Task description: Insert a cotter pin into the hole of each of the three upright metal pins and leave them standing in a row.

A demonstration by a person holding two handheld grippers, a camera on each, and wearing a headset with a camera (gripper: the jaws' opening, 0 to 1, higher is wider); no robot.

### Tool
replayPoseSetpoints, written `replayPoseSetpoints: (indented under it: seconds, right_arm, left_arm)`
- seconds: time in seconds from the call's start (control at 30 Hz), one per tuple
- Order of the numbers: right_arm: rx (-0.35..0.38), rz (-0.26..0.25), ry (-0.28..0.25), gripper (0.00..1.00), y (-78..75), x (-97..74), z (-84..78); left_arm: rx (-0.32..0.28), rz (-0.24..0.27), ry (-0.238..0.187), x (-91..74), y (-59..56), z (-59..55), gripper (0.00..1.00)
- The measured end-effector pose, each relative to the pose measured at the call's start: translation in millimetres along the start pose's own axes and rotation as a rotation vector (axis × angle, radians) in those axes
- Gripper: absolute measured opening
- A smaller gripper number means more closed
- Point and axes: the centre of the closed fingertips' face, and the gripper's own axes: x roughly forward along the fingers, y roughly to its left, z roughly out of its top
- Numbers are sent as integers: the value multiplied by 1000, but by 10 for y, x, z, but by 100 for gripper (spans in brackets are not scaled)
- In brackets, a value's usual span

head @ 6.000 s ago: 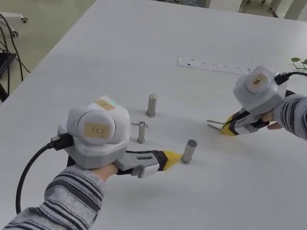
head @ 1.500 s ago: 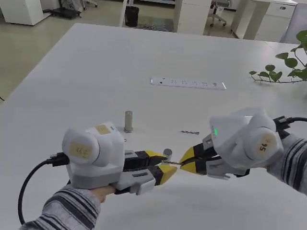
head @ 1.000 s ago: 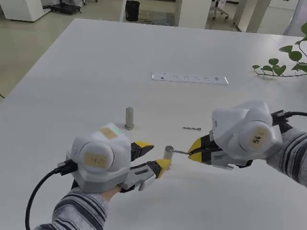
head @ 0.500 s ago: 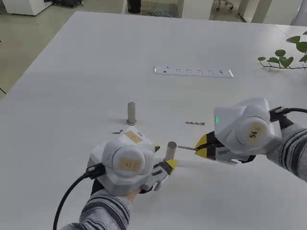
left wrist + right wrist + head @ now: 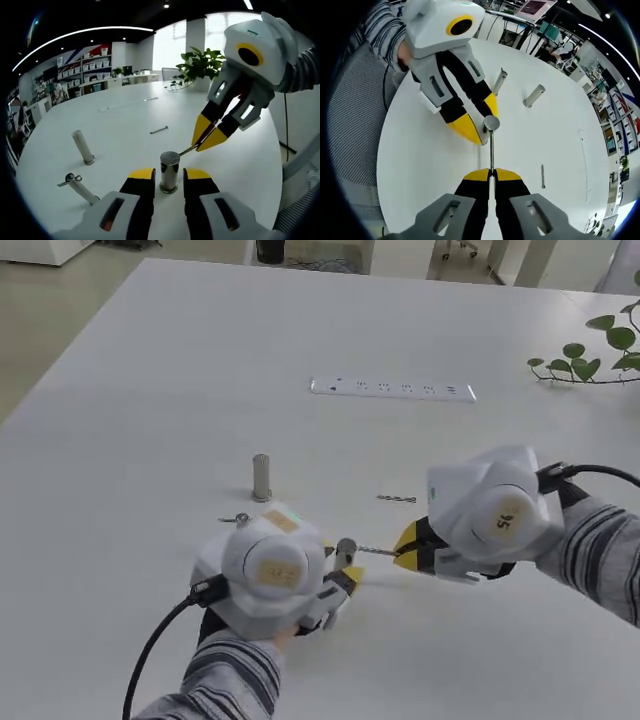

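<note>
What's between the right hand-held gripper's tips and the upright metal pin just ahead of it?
The cotter pin. Shut in the right hand-held gripper, it spans the gap up to the top of the metal pin, as the right gripper view shows.

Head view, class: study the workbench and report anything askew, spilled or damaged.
Nothing stands out. The metal pin stands upright between the left tongs; the right tongs hold a cotter pin at its top. A spare cotter pin lies flat on the table, not yet used.
</note>
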Motion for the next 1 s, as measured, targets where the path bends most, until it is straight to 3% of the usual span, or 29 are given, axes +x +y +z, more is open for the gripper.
replayPoseSetpoints:
  seconds: [0.63, 1.0]
  right_arm:
    - [-40, 10, 13, 0, 8, 14, 98]
    - [-65, -1, 14, 0, 11, -11, 141]
  left_arm:
    - [0, 13, 14, 27, 10, -52, 10]
    - [-8, 1, -11, 44, 7, -66, 10]
